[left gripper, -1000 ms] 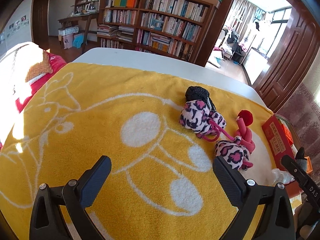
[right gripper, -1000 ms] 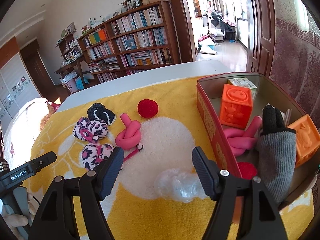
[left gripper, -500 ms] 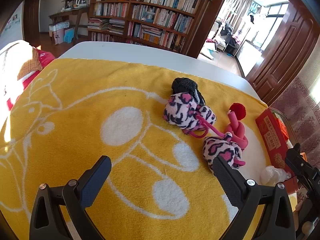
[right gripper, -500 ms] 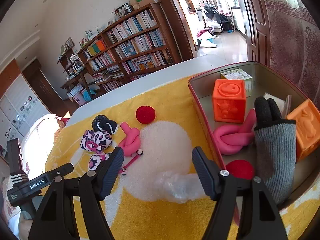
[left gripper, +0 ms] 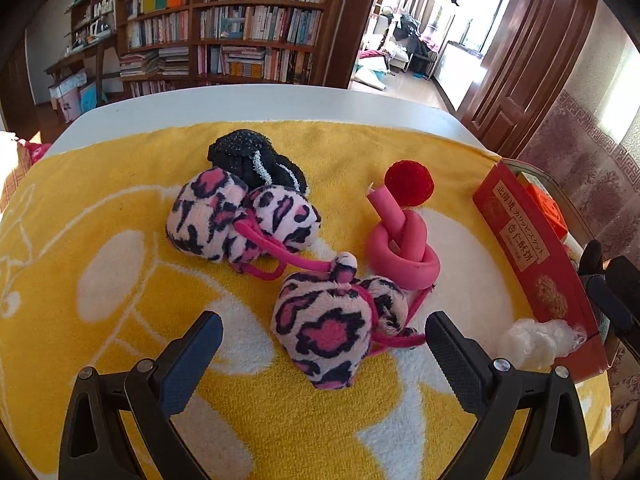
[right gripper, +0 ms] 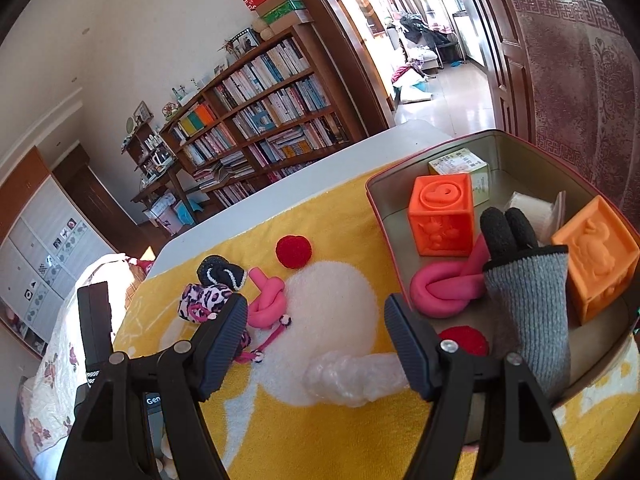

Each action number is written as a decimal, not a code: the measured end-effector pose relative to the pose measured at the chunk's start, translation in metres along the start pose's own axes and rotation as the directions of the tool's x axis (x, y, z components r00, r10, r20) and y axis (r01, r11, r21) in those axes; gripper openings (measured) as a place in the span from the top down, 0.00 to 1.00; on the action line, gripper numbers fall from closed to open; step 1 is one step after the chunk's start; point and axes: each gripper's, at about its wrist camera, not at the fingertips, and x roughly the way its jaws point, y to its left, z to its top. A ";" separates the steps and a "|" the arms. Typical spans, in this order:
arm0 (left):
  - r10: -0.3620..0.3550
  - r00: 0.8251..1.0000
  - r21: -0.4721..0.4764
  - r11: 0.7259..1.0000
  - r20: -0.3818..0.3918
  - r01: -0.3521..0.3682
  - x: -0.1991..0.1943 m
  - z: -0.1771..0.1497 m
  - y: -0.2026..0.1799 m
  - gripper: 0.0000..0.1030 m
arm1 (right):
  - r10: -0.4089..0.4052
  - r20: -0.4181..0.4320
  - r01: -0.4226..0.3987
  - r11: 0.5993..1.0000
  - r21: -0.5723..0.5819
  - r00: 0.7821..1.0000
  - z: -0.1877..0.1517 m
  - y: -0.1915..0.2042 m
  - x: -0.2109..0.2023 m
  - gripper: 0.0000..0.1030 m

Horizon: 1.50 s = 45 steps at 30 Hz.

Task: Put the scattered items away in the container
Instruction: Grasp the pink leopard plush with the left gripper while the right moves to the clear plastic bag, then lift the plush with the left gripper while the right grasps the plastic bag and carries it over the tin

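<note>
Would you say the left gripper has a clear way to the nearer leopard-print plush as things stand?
Probably yes: the left gripper is open, the plush lies on the towel just ahead between its jaws, and nothing covers it.

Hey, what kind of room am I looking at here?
Probably a home living room or study: a full bookshelf, a yellow towel over the table, and a doorway into another lived-in room.

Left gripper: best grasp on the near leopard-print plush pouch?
Pinch the leopard-print plush pouch across its fat lower body, coming straight down from above; it already sits between the open left gripper fingers. Probably avoid the pink cord tying it to the second pouch.
</note>
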 end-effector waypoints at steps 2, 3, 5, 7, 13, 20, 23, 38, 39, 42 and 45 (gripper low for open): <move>-0.020 1.000 0.001 1.000 -0.001 0.020 0.004 -0.002 0.000 0.07 | -0.005 -0.002 0.005 1.000 -0.030 1.000 -0.003 0.007 0.000 0.28; -0.014 1.000 0.010 1.000 0.006 0.014 0.005 -0.002 0.000 0.12 | -0.009 -0.003 0.009 0.999 -0.045 1.000 -0.005 0.010 0.001 0.28; -0.017 1.000 0.019 1.000 0.019 0.016 0.003 -0.002 0.002 0.22 | -0.021 -0.009 0.021 0.997 -0.071 1.000 -0.008 0.015 0.003 0.28; -0.045 0.999 0.008 0.999 0.027 0.044 0.002 -0.002 0.006 0.32 | -0.028 -0.017 0.026 0.995 -0.094 0.999 -0.012 0.019 0.005 0.28; -0.055 0.998 0.006 0.998 0.041 0.055 -0.009 -0.008 0.013 0.35 | -0.081 -0.058 0.067 0.976 -0.206 0.995 -0.032 0.038 0.015 0.28; -0.083 0.993 -0.027 0.996 0.085 0.086 -0.036 -0.012 0.022 0.35 | -0.175 -0.064 0.148 0.942 -0.301 0.982 -0.047 0.047 0.025 0.28; -0.093 0.991 -0.041 0.994 0.094 0.097 -0.043 -0.014 0.025 0.35 | -0.201 -0.082 0.170 0.942 -0.289 0.976 -0.047 0.041 0.032 0.28; -0.119 0.989 -0.038 0.992 0.091 0.123 -0.044 -0.017 0.021 0.35 | -0.446 0.029 0.402 0.774 -0.490 0.894 -0.059 0.059 0.055 0.62; -0.119 0.989 -0.038 0.992 0.092 0.123 -0.045 -0.017 0.021 0.35 | -0.442 0.030 0.400 0.780 -0.481 0.897 -0.058 0.057 0.053 0.66; -0.124 0.988 -0.031 0.991 0.095 0.127 -0.047 -0.017 0.017 0.35 | -0.418 0.052 0.394 0.797 -0.458 0.907 -0.056 0.054 0.045 0.88; -0.126 0.986 -0.019 0.991 0.106 0.129 -0.050 -0.018 0.013 0.35 | -0.369 0.062 0.358 0.828 -0.433 0.927 -0.054 0.057 0.035 0.88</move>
